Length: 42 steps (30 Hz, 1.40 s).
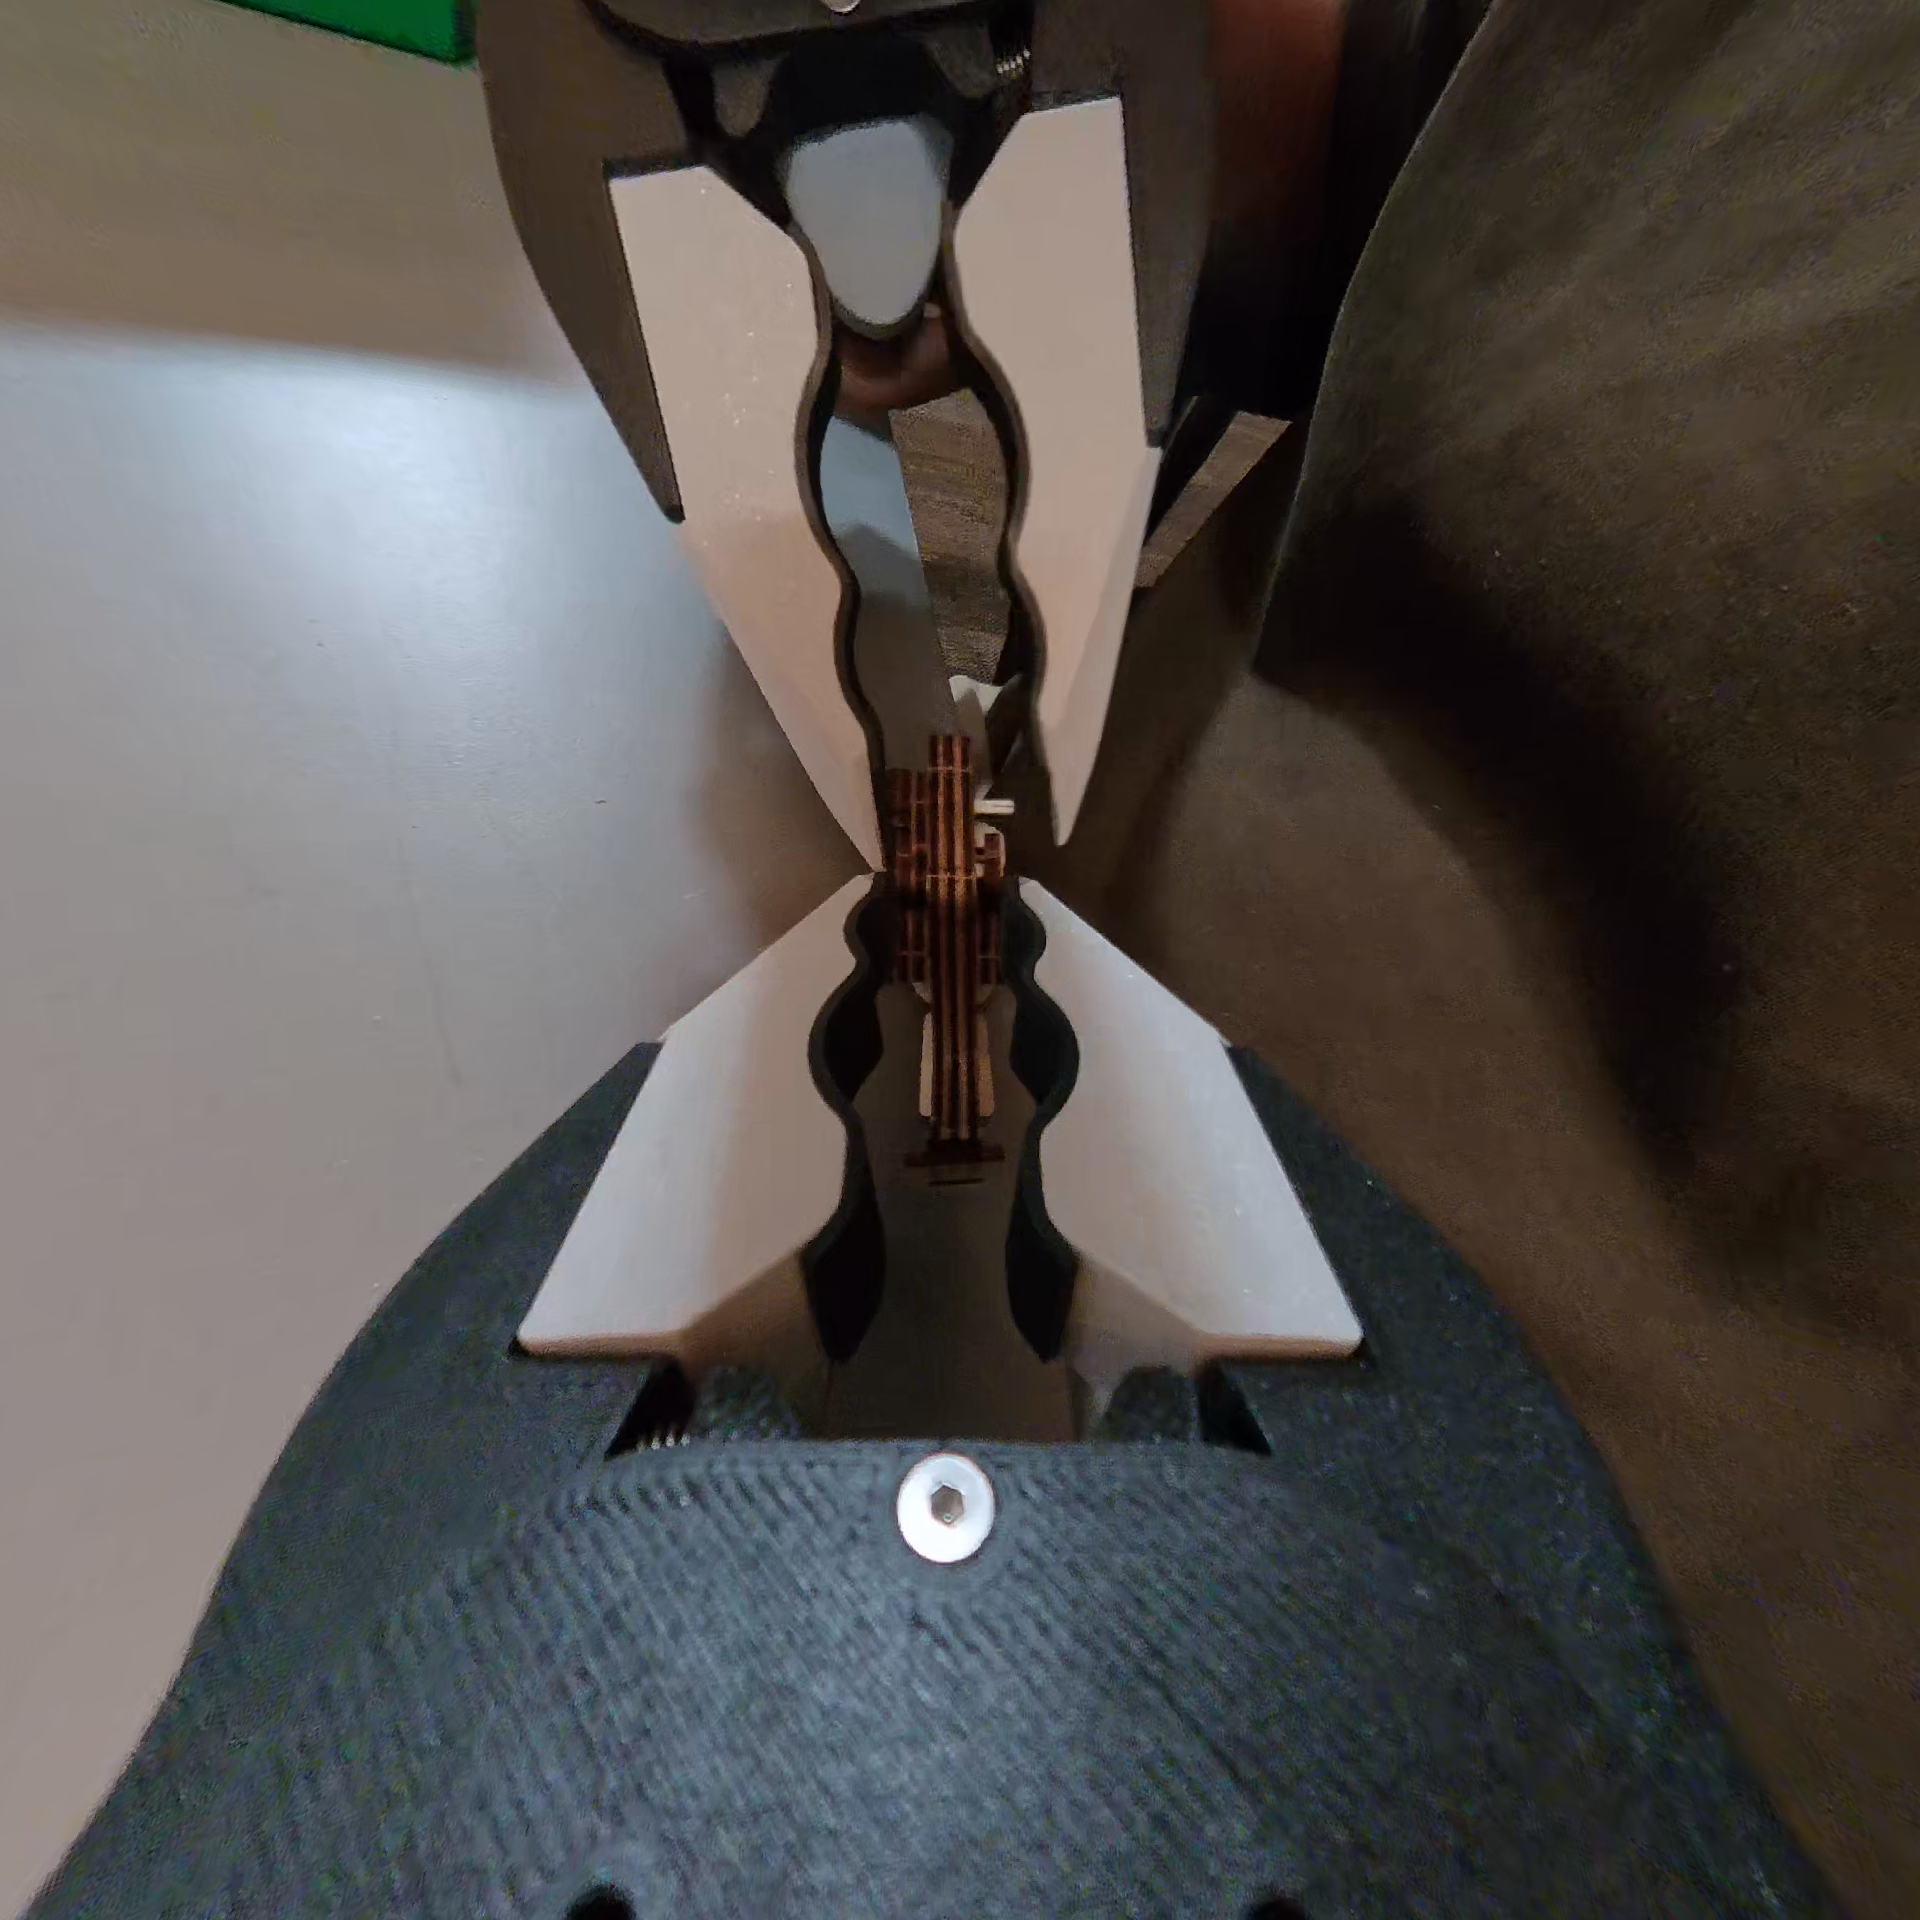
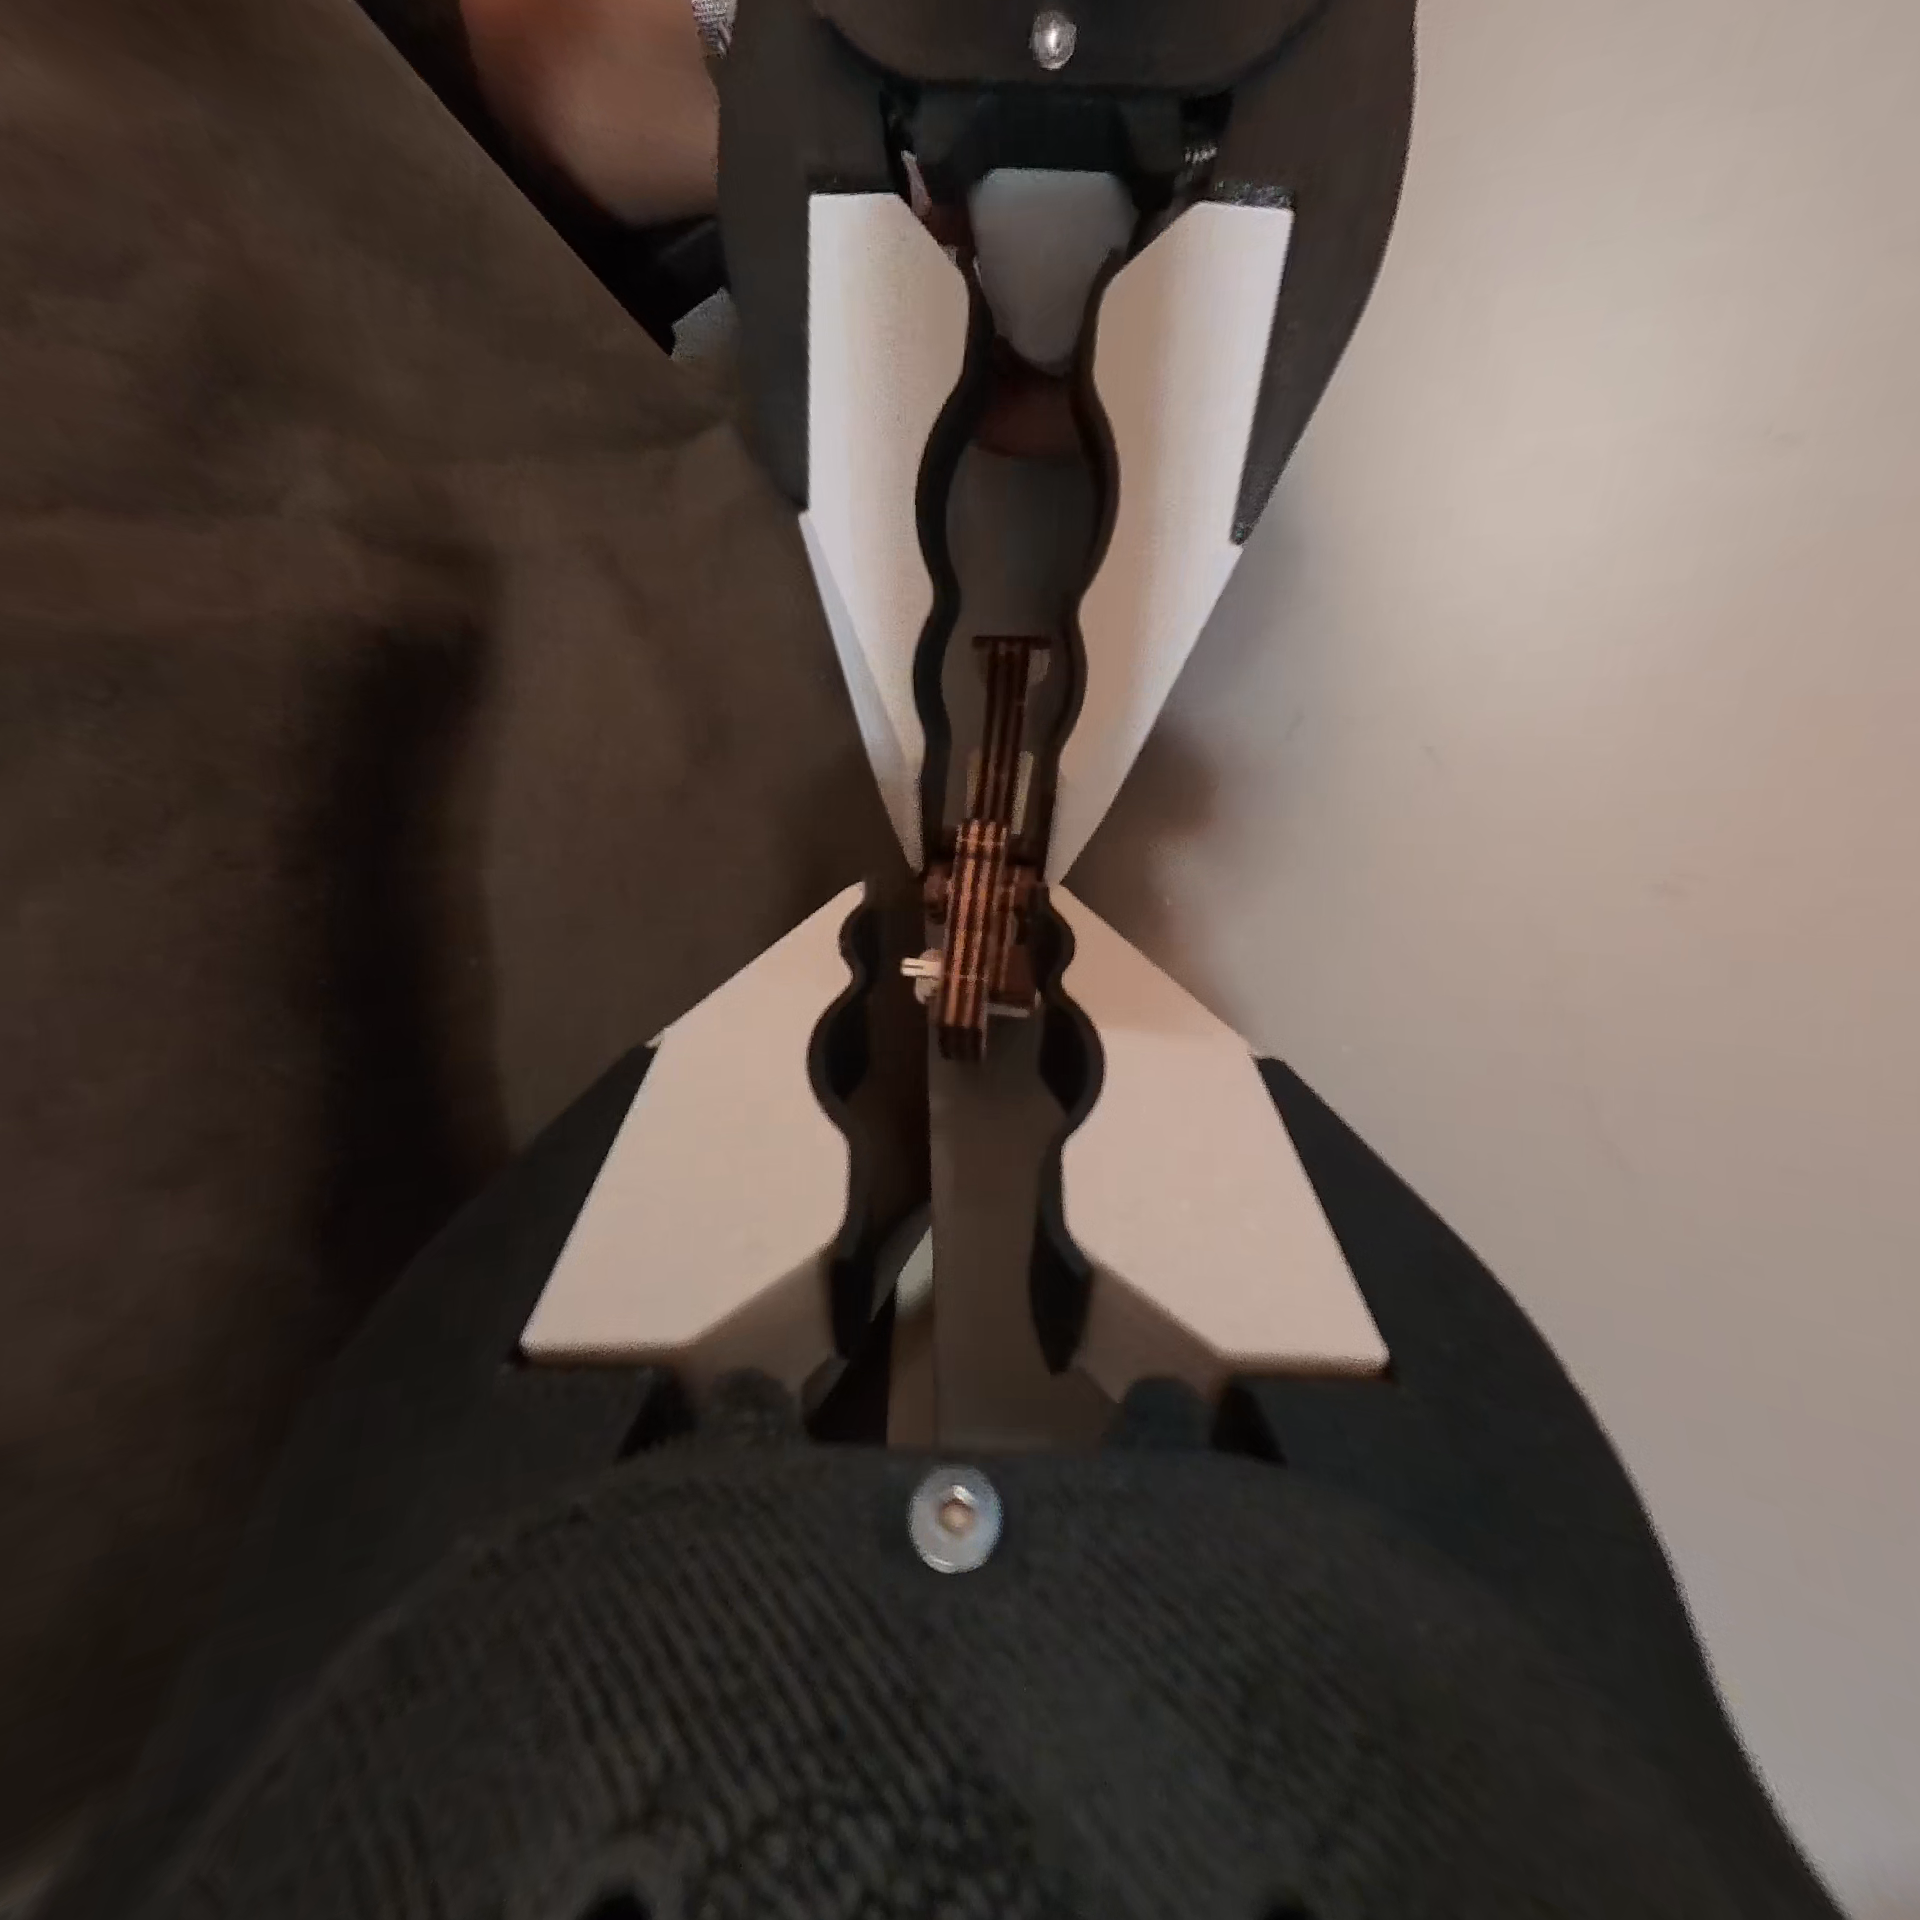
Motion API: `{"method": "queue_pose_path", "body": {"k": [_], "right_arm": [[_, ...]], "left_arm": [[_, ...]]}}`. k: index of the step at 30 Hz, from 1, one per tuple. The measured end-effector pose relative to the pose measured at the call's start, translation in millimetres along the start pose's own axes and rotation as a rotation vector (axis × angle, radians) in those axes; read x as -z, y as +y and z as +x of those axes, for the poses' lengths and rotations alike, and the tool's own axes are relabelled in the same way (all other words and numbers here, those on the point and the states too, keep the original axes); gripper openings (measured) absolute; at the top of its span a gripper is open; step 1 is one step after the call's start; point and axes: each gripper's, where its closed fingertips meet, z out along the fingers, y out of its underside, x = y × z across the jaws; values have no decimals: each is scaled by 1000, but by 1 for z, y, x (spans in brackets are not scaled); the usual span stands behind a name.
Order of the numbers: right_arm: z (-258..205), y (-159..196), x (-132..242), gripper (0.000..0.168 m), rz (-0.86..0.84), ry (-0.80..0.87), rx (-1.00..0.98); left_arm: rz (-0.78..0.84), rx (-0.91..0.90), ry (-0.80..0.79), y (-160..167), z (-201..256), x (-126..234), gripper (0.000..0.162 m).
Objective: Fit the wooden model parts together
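A small wooden model made of stacked plywood layers hangs in the air between my two grippers, which meet tip to tip. My left gripper is shut on its near end, and the wood runs back between the left fingers. My right gripper comes in from the top of the left wrist view and is closed on the far end. In the right wrist view my right gripper holds the wooden model, and the left gripper faces it from above. A small white peg sticks out sideways.
A pale tabletop lies under the grippers and also shows in the right wrist view. A person's dark olive clothing fills one side of each view. A green object sits at the table's far edge. Both grippers' tips are close together, under 4 cm apart.
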Motion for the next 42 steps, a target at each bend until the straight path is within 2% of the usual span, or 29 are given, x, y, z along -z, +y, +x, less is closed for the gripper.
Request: {"method": "queue_pose_path", "body": {"k": [7,24,42], "right_arm": [[6,1,-1,19,-8,110,52],[5,6,-4,26,-60,161,63],[6,7,-5,17,-92,186,118]], "left_arm": [[3,7,-6,0,-1,1,19],[8,29,2,0,-2,0,19],[7,17,-1,0,0,-1,15]]}}
